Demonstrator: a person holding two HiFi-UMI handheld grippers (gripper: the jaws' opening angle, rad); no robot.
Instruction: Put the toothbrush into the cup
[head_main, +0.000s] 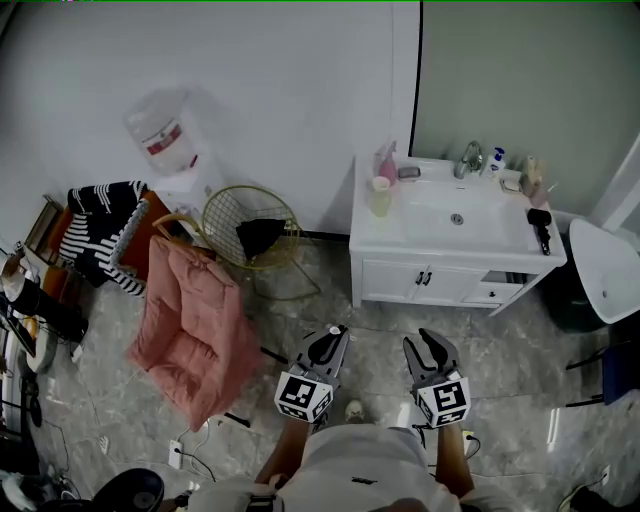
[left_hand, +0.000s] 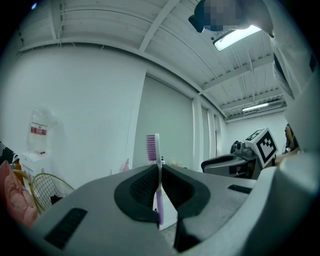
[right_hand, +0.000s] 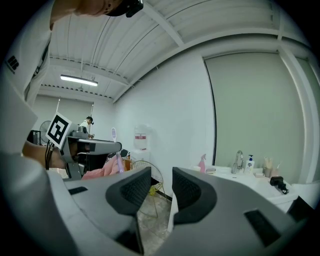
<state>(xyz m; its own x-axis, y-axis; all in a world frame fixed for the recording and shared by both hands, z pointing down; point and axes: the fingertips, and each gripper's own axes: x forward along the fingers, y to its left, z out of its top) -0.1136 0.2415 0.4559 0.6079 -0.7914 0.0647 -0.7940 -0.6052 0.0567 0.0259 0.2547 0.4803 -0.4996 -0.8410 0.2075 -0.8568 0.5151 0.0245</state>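
**Toothbrush clamped in left gripper, cup far ahead on the washstand**

Holds a purple toothbrush (left_hand: 152, 148) in the left gripper (left_hand: 159, 172), jaws closed tight on the handle. Stands the brush upright: bristle head clear above the pads, bristles turned to that gripper's left, lower end of the handle hanging below the jaws. Catches the same brush again in the right gripper view, off to that gripper's left.

Has nothing in the right gripper (right_hand: 161, 187). Shows its 2 jaws parted by a narrow gap, with only floor and cabinet front visible through it. Sets the 2 grippers side by side, near each other but not touching, both aimed toward the white washstand (head_main: 390, 280).

Finds the cup (head_main: 380, 197) well ahead of both grippers, roughly in line with the space between them, on the near left corner of the washstand top. Looks pale and possibly translucent, though too small in the head view to be sure. Puts a pink spray bottle (head_main: 386, 162) just behind the cup and a tap (head_main: 470, 158) further ahead, to the right gripper's side.

Passes a pink cushion (head_main: 190, 335) to the left gripper's left, with a gold wire basket (head_main: 250, 235) ahead of it.
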